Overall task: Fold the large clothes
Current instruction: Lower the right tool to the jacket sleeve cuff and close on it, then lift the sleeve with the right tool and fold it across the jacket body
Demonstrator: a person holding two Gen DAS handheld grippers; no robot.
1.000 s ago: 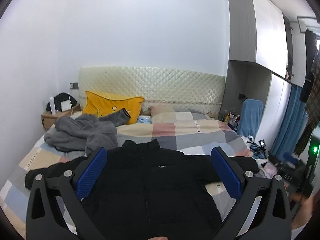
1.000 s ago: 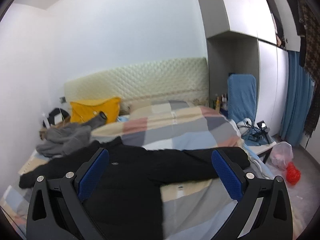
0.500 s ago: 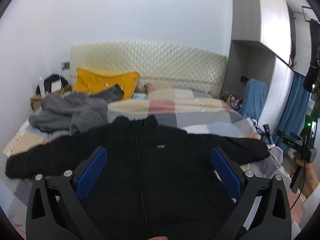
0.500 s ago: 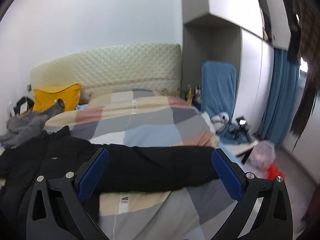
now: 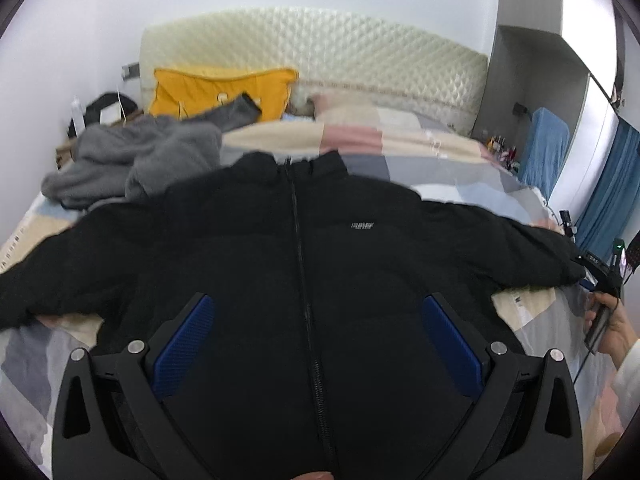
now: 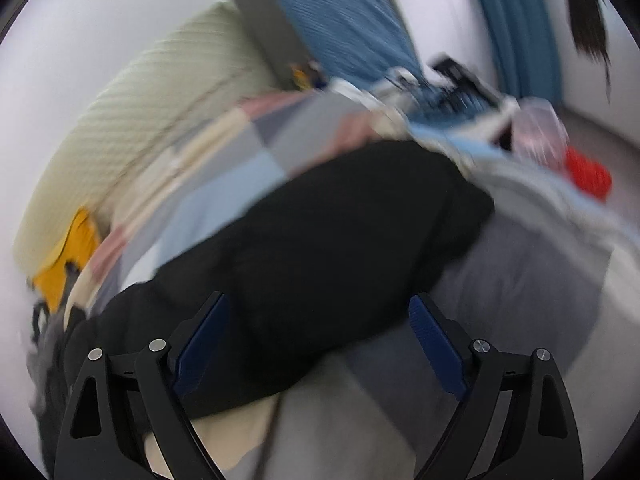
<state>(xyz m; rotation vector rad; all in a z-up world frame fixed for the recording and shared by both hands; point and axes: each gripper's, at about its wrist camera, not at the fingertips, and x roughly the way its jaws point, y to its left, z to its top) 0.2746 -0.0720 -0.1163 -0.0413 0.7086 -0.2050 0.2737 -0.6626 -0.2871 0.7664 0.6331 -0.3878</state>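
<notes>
A black puffer jacket (image 5: 312,264) lies face up on the bed, zipped, with both sleeves spread out sideways. My left gripper (image 5: 316,312) hangs open over the jacket's front, the zip running between its blue pads (image 5: 184,340), nothing pressed by them. In the blurred, tilted right wrist view, my right gripper (image 6: 318,316) hovers over the jacket's right sleeve (image 6: 340,232) near its cuff; its jaws are closing, with the sleeve below and between them but no pad pressing on it.
A checked quilt (image 5: 404,148) covers the bed. A grey garment (image 5: 140,160) and a yellow pillow (image 5: 216,88) lie by the headboard. The person's hand (image 5: 608,324) with the other gripper shows at the right edge. A red bag (image 6: 588,176) lies on the floor.
Both grippers have dropped toward the jacket, which now fills more of each view. The right one swung to the sleeve end, rolled over, and its jaws have narrowed slightly.
</notes>
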